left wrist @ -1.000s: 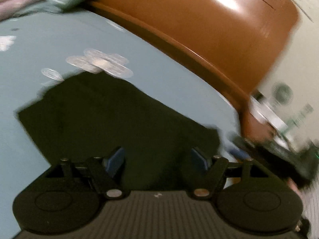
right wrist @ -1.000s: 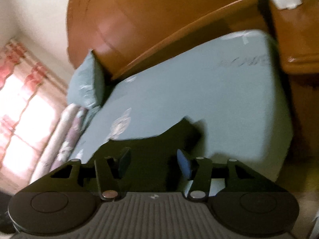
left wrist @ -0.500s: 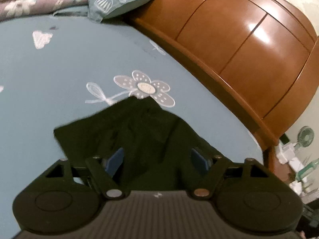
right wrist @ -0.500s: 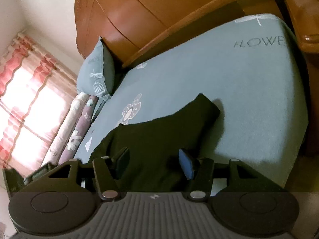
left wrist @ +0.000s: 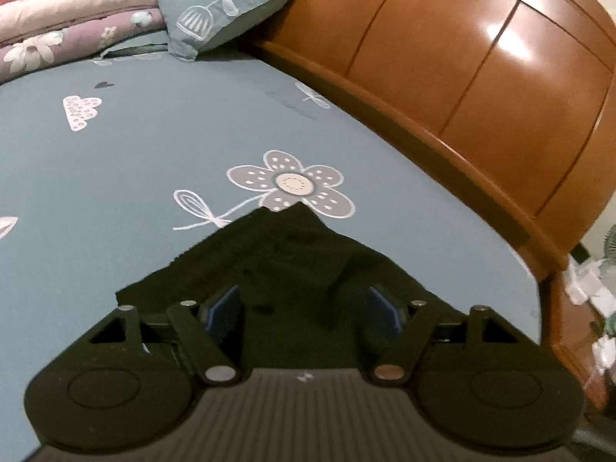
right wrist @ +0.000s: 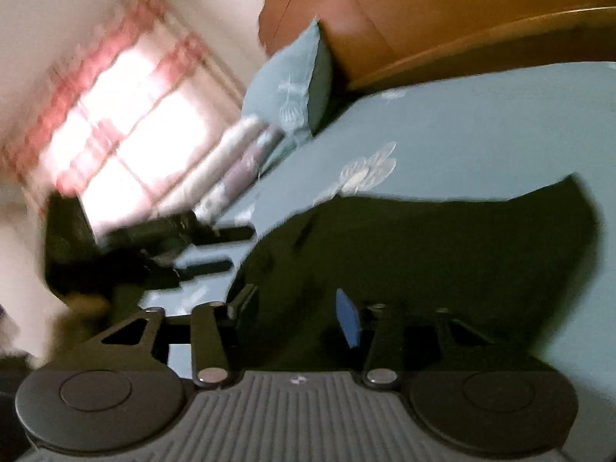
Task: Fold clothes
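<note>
A black garment (left wrist: 292, 265) lies crumpled on the teal bed sheet (left wrist: 115, 177), one corner reaching a printed flower. My left gripper (left wrist: 304, 308) hovers low over its near part, blue pads (left wrist: 227, 308) wide apart and open, cloth lying between them but not pinched. The blurred right wrist view has the same garment (right wrist: 423, 250) spread to the right. My right gripper (right wrist: 296, 315) is open over its left edge. The left gripper (right wrist: 215, 250) also shows there at the far left, fingers apart.
A teal pillow (left wrist: 227, 4) and folded floral quilts (left wrist: 57, 34) sit at the head of the bed. A curved wooden headboard (left wrist: 481, 88) borders the right side. A bright window with pink curtains (right wrist: 115, 123) lies beyond the bed.
The left gripper has come lower and closer to the garment, which now bunches to a peak. The right view has swung left, bringing the window and the left gripper into sight.
</note>
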`<state>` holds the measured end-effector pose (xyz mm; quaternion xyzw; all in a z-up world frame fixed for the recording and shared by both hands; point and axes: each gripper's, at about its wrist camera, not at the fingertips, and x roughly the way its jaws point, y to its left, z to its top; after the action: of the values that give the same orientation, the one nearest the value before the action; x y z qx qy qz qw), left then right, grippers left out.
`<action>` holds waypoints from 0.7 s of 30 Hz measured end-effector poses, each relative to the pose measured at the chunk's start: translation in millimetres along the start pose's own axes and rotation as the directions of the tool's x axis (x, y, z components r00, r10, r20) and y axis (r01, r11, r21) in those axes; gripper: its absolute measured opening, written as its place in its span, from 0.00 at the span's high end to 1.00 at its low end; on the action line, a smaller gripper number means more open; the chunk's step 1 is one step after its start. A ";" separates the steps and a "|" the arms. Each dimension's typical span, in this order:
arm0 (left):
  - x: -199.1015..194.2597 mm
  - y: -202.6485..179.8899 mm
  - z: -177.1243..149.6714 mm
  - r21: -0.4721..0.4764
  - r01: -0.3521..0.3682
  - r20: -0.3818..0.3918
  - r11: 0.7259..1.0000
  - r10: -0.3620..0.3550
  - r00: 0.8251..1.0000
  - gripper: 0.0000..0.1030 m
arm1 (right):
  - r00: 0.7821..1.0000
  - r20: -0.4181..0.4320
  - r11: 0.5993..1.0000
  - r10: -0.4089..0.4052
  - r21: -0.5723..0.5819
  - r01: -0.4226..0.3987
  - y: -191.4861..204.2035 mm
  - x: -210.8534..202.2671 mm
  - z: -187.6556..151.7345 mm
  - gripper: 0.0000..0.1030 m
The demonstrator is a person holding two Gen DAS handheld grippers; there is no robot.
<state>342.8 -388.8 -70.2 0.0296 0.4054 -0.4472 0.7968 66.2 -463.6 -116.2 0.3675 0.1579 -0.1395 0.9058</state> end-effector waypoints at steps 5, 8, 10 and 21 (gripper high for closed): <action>-11.6 8.0 -12.4 -0.004 -0.010 -0.039 1.000 0.010 0.999 0.29 | 0.999 -0.024 0.998 -0.035 0.042 0.036 -4.5 -3.6 -2.7 0.68; -23.9 12.1 -26.0 -0.024 -0.012 -0.070 1.000 0.011 0.998 0.29 | 1.000 -0.010 0.997 -0.021 0.073 0.022 4.4 -29.8 -1.0 0.67; -30.9 9.4 -36.0 -0.020 -0.017 -0.088 1.000 0.016 0.996 0.29 | 0.999 -0.024 0.997 -0.033 0.073 0.034 12.0 -41.1 -4.3 0.64; -73.6 -33.4 -79.5 0.126 0.043 -0.129 0.991 -0.026 0.991 0.27 | 0.968 -0.199 0.985 -0.155 -0.106 0.136 58.7 -47.8 -60.4 0.53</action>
<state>249.0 -325.6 -63.4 0.1022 0.4261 -0.4833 0.7579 33.2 -373.6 -102.2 0.3258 0.2839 -0.1592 0.8877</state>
